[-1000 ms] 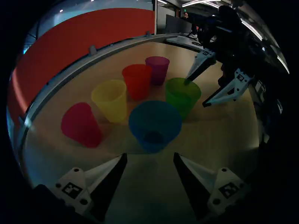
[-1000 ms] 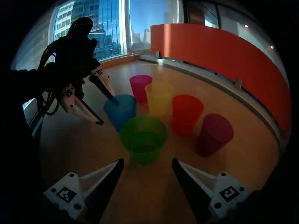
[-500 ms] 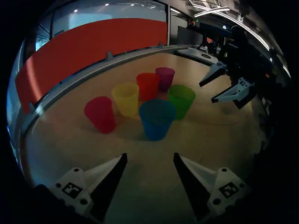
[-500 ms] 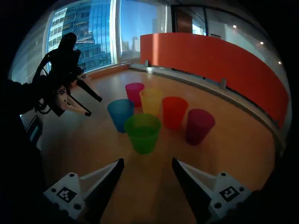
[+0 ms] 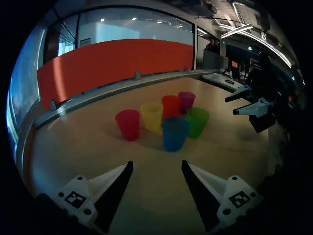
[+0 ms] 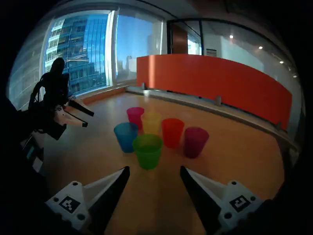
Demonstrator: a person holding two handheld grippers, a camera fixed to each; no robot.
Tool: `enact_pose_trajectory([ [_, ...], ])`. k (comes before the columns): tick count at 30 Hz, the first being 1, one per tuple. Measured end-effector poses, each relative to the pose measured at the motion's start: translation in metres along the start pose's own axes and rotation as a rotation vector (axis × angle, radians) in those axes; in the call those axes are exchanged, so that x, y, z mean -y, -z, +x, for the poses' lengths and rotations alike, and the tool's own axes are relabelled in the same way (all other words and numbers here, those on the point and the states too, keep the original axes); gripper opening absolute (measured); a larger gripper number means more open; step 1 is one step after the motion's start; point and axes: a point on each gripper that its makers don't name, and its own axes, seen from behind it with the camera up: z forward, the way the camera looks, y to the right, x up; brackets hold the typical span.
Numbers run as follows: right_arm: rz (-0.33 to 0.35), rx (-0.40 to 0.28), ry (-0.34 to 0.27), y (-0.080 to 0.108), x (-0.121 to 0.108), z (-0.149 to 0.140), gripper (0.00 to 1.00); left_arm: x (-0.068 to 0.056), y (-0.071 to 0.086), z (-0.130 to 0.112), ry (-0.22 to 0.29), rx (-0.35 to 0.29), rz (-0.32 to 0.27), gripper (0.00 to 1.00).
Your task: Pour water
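Six coloured cups [image 5: 175, 133] cluster on one table [image 5: 78, 156].

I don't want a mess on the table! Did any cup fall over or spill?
Nothing stands out. The pink cup, yellow cup, orange cup, purple cup, green cup and blue cup all stand upright, close together on the table, and no puddle shows around them.
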Motion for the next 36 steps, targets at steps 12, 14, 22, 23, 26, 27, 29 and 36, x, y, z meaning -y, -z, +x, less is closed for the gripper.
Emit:
enact_pose_trajectory([
  [12, -0.142, -0.175, -0.057, 0.012, -0.017, 0.042, 0.99, 0.039, 0.031, 0.021, 0.074, -0.191, 0.179, 0.92],
  [14, -0.173, -0.206, -0.070, 0.014, -0.024, 0.048, 0.99, 0.045, 0.038, 0.026, 0.091, -0.228, 0.214, 0.92],
  [22, -0.318, -0.328, -0.096, 0.026, -0.049, 0.072, 0.99, 0.067, 0.059, 0.040, 0.103, -0.335, 0.346, 0.92],
  [23, -0.341, -0.345, -0.099, 0.028, -0.053, 0.074, 0.99, 0.070, 0.061, 0.042, 0.102, -0.347, 0.364, 0.92],
  [26, -0.398, -0.385, -0.108, 0.034, -0.060, 0.078, 0.99, 0.076, 0.068, 0.044, 0.111, -0.377, 0.409, 0.92],
  [27, -0.416, -0.396, -0.111, 0.036, -0.062, 0.079, 0.99, 0.078, 0.070, 0.045, 0.115, -0.387, 0.423, 0.92],
  [29, -0.451, -0.419, -0.114, 0.040, -0.067, 0.082, 0.99, 0.081, 0.073, 0.047, 0.124, -0.409, 0.445, 0.92],
  [36, -0.570, -0.491, -0.113, 0.053, -0.083, 0.089, 0.99, 0.087, 0.082, 0.049, 0.143, -0.462, 0.513, 0.92],
])
